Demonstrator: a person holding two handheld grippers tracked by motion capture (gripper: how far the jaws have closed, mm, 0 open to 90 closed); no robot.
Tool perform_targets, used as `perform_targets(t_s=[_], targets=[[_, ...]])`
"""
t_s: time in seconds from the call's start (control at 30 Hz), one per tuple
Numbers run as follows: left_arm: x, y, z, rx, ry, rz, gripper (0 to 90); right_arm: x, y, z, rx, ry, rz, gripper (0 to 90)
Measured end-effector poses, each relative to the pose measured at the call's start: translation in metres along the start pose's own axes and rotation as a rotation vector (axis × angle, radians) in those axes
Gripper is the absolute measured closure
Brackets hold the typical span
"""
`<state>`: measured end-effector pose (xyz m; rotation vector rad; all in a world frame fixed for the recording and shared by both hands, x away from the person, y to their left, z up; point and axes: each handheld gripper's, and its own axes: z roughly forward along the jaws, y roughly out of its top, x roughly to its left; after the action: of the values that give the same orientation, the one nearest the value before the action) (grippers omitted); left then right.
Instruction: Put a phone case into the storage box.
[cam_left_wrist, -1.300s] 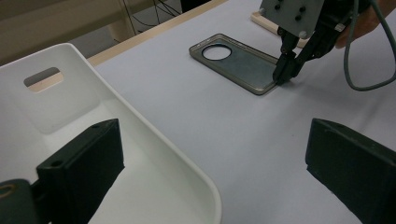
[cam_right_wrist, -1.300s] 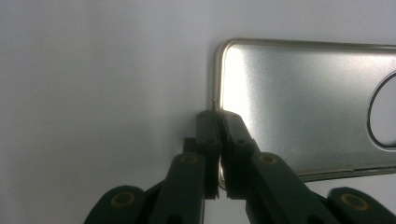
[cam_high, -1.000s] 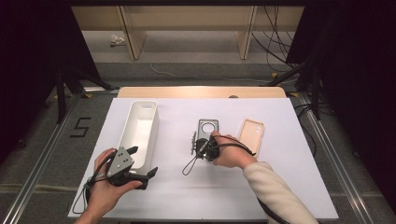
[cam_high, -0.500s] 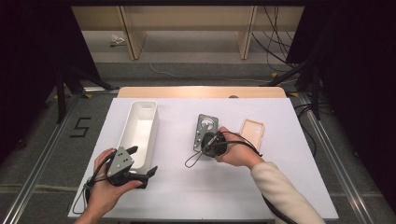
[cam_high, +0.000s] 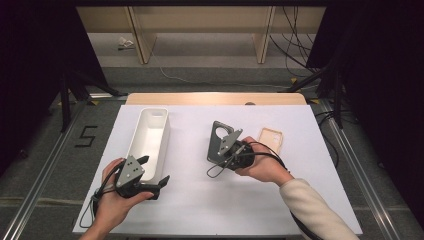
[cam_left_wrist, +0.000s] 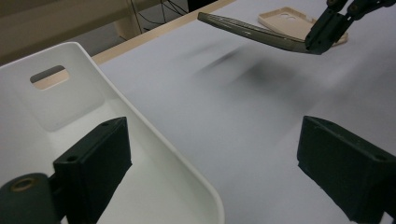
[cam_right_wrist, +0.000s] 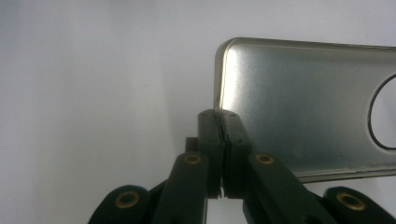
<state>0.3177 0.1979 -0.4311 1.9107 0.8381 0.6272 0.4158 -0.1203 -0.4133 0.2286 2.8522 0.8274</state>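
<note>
Pinching the dark grey phone case (cam_high: 218, 141) at its near edge with the right claw (cam_high: 231, 151), jaws pressed tight on the rim. Lifted off the white bench (cam_high: 200, 200), tilted up, far end higher, shadow on the bench below it in the left gripper view. Seen close in the right gripper view as a shiny grey shell (cam_right_wrist: 299, 102) with a round hole at one side, gripped near a corner. Lying flat just to the right of it, a tan phone case (cam_high: 270, 139), apart from the claw. Resting near the bench's front left, the left claw (cam_high: 152, 172), jaws spread wide and just now closing a little, nothing between them. Straddling the near rim of the long white bin (cam_high: 150, 136), one jaw over the inside, one over the bench outside.
</note>
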Motion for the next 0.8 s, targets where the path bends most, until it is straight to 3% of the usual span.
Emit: perform_targets(t_s=[0.17, 0.33, 0.57, 0.67, 0.8], targets=[[0.003, 0.011, 0.001, -0.002, -0.002, -0.03, 12.2, 0.008, 0.001, -0.005, -0.029, 0.0, -0.014, 89.1], [0.006, 0.025, 0.009, 0.013, -0.007, -0.031, 12.1, 0.017, 0.002, -0.009, -0.041, -0.004, -0.028, 89.2], [0.011, 0.052, 0.031, 0.029, -0.045, -0.057, 12.1, 0.026, 0.004, -0.011, -0.05, -0.002, -0.049, 89.2], [0.01, 0.069, 0.046, 0.053, -0.073, -0.047, 12.2, 0.029, 0.004, -0.01, -0.053, -0.002, -0.058, 89.2], [0.009, 0.079, 0.059, 0.077, -0.09, -0.052, 12.5, 0.033, 0.004, -0.012, -0.056, -0.004, -0.064, 89.2]])
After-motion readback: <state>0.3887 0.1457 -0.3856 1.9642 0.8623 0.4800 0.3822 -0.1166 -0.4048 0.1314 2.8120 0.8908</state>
